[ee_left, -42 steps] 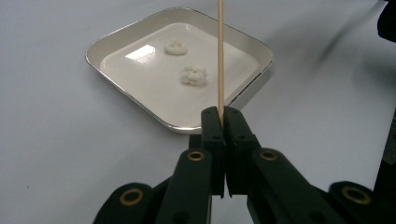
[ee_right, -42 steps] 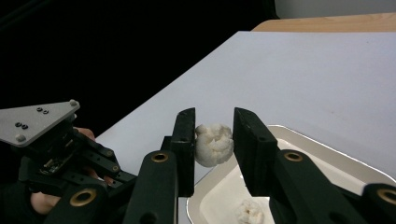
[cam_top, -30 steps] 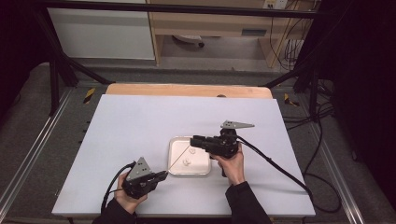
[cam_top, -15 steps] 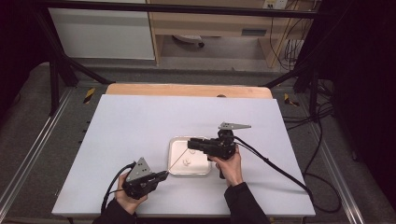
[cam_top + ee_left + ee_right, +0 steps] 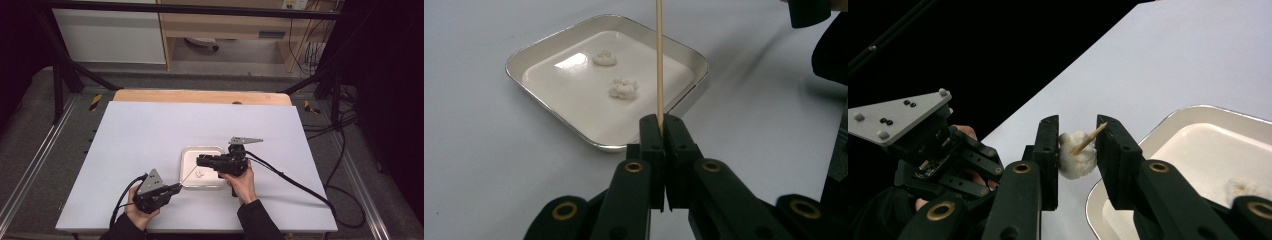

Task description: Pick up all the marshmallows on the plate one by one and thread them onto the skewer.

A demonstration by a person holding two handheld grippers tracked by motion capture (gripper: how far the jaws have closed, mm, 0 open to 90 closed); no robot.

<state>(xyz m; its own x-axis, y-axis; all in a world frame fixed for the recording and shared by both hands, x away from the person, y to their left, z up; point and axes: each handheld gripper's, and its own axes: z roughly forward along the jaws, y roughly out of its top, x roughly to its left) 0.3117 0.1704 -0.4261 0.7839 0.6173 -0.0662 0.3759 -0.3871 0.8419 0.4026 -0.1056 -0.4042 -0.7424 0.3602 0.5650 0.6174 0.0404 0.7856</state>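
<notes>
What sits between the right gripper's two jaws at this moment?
In the right gripper view, the right gripper holds a white popcorn-like piece between its jaws, and the tip of the wooden skewer pokes into that piece.

- The tray [image 5: 549, 107] is shiny silver, white inside.
- The stick [image 5: 659, 60] is light brown.
- The lumps [image 5: 623, 88] are white.
- The table [image 5: 150, 130] is pale grey-white.
</notes>
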